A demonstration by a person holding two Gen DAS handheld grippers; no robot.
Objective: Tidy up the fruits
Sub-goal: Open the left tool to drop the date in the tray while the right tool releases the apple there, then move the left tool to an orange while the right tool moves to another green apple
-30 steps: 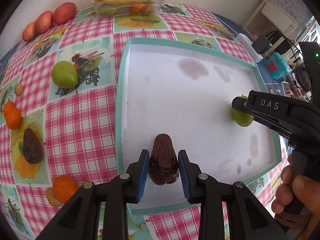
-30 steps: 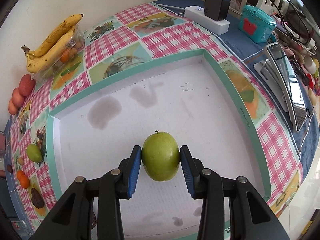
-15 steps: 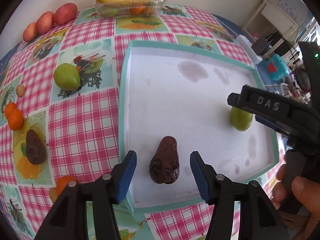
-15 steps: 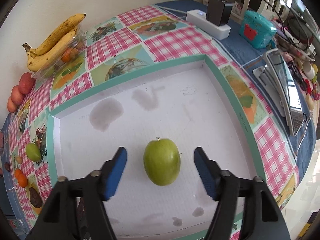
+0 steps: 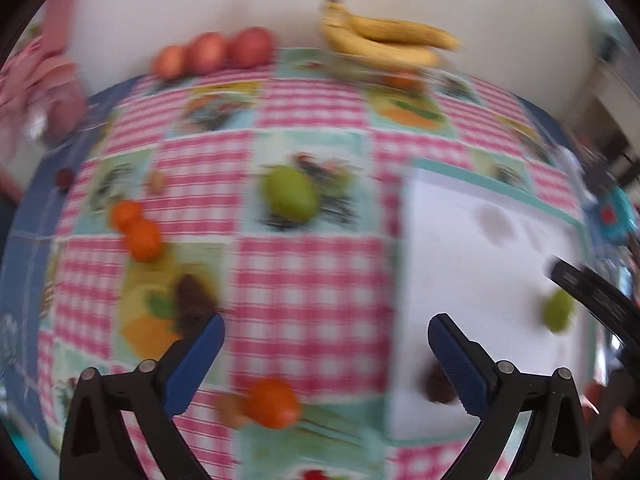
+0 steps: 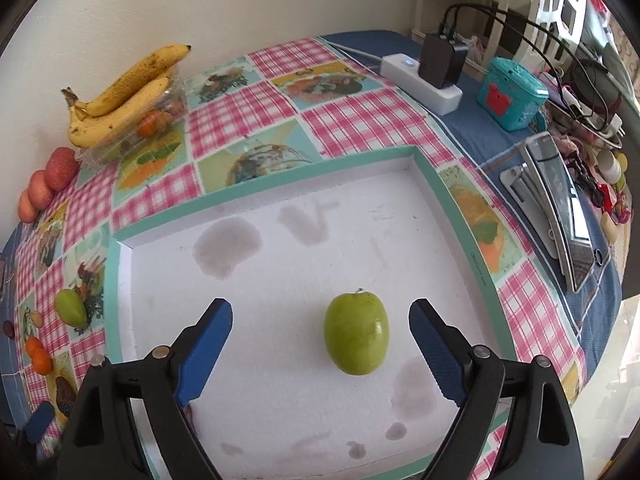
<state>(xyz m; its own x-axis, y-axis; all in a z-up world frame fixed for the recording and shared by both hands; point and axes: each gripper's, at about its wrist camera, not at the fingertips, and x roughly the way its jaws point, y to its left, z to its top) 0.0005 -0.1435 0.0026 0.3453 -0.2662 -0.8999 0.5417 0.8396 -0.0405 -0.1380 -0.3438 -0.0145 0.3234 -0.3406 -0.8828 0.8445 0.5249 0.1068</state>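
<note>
Both your tongs are spread wide and hold nothing. Your right tongs hover low over the white tray, and the green apple rests on the tray floor between the blue pads, nearer the right one and touching neither. Your left tongs point across the checked worktop just beside the tray's left edge; that view is badly smeared, so take its details loosely. A dark avocado lies inside the tray near its front corner, partly behind the right pad. Judging by this, you are between placements: two fruits are in the tray and the rest wait on the cloth. Those include a second green apple in the middle of the cloth, another dark avocado close to your left pad, two small oranges further left, and a single orange near the front. Bananas and red apples sit against the wall. The dark avocado on the cloth looks like the easiest next pick for your left tongs: centre it between the pads, come down low, then close gently, since a ripe one will likely bruise.
</note>
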